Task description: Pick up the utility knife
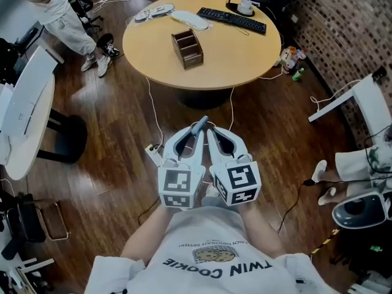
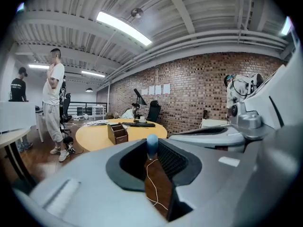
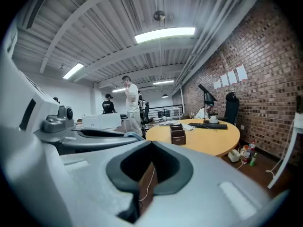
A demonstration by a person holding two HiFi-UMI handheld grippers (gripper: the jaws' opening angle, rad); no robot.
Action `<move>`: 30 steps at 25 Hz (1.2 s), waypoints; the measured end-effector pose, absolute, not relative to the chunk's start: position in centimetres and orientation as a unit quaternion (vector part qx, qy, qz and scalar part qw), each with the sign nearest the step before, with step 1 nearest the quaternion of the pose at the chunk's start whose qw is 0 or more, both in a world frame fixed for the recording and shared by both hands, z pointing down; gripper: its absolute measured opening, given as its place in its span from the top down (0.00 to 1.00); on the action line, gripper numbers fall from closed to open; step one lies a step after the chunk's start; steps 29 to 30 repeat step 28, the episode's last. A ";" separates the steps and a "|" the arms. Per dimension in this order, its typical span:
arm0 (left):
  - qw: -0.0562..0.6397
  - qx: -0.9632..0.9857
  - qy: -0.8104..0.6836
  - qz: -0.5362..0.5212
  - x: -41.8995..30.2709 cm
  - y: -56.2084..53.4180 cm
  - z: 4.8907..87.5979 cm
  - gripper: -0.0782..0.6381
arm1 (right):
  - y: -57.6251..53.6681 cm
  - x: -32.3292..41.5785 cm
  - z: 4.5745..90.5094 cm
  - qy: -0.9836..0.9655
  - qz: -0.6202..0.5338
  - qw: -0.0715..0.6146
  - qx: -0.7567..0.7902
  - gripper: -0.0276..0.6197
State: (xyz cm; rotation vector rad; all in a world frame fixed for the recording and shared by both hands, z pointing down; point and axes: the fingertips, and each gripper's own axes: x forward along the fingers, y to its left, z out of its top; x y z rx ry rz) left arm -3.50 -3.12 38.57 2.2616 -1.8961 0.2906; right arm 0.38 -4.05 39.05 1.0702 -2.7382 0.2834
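Head view, left to right: the left gripper (image 1: 196, 135) is clamped on the utility knife (image 1: 201, 125). The knife's blue-grey end pokes out past the jaw tips, up in the air over the wood floor (image 1: 110, 133). Just beside it, the right gripper (image 1: 212, 133) has its jaws pinched together with nothing in them. Both sit close to the person's chest, well short of the round table (image 1: 245, 60) with the little wooden box (image 1: 187, 48) and keyboard (image 1: 231, 19).
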 end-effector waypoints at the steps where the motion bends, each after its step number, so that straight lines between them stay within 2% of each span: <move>1: 0.088 0.762 -0.634 0.098 -3.8 -2.4 38.6 0.79 | -3.3 0.1 39.1 -0.922 0.096 0.094 0.364 0.95; 19: 0.090 0.785 -0.606 0.097 -7.0 8.0 39.1 0.79 | 7.3 -2.9 39.0 -0.907 0.089 0.101 0.400 0.96; 30: 0.083 0.766 -0.629 0.104 -7.7 4.4 43.8 0.79 | 3.5 -3.7 44.0 -0.919 0.091 0.093 0.371 0.96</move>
